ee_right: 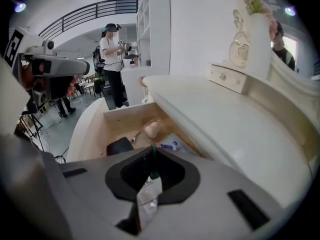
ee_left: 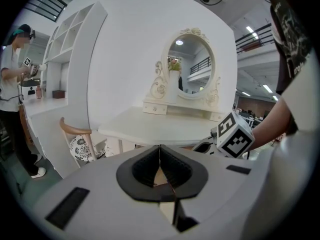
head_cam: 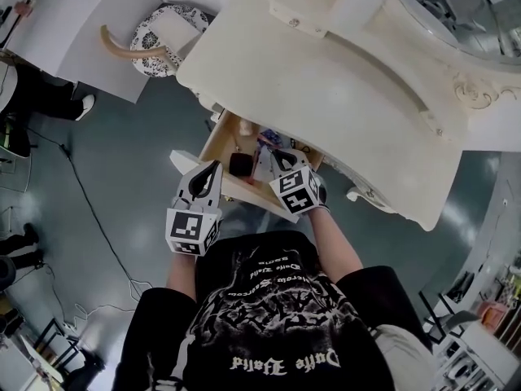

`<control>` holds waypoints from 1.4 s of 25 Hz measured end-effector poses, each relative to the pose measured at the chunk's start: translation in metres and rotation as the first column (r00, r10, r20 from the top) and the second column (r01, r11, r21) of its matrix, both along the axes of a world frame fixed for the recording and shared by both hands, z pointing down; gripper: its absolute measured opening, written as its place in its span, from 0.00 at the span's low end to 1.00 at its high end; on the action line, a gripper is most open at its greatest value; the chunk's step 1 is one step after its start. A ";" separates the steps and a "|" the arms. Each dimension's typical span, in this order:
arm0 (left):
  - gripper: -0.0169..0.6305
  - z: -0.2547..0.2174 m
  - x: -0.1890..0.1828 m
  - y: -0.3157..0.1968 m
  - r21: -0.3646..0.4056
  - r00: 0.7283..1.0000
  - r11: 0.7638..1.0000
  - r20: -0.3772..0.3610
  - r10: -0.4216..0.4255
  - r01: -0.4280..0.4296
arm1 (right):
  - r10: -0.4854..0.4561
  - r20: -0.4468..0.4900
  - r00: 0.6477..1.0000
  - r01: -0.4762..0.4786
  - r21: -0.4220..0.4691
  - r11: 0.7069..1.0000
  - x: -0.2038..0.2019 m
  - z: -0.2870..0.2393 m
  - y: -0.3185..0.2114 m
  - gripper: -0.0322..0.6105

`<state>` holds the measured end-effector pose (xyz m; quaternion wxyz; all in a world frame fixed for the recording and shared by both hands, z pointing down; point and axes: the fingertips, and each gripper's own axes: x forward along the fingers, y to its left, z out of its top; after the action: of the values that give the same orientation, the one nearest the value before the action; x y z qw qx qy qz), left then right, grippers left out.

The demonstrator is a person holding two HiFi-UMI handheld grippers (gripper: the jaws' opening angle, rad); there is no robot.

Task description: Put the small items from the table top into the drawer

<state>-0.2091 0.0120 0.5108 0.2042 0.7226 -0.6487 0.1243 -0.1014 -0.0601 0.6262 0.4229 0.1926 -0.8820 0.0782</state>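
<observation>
2 grippers hover at the open drawer [ee_right: 125, 118]: the right gripper [ee_right: 152, 151] pinches a small clear packet [ee_right: 149, 193] above it, while the left gripper [ee_left: 159, 149] is closed, empty, just outside the drawer.

Drawer [ee_right: 87, 129]: its rear lay hidden under the table top [ee_right: 225, 119]; small items [ee_right: 151, 129] inside it were blurred beyond naming; above it, the right gripper [ee_right: 151, 154] concealed most of a thin packet [ee_right: 148, 190].
</observation>
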 end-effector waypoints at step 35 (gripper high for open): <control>0.05 0.009 -0.025 -0.006 -0.019 0.999 0.999 -0.023 -0.033 0.033 | -0.054 -0.115 0.992 0.044 -0.089 0.995 -0.036 0.060 0.004 0.10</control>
<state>-0.2338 0.0065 0.5194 0.2202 0.7113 -0.6570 0.1185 -0.1378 -0.0563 0.6862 0.4837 0.1569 -0.8559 0.0942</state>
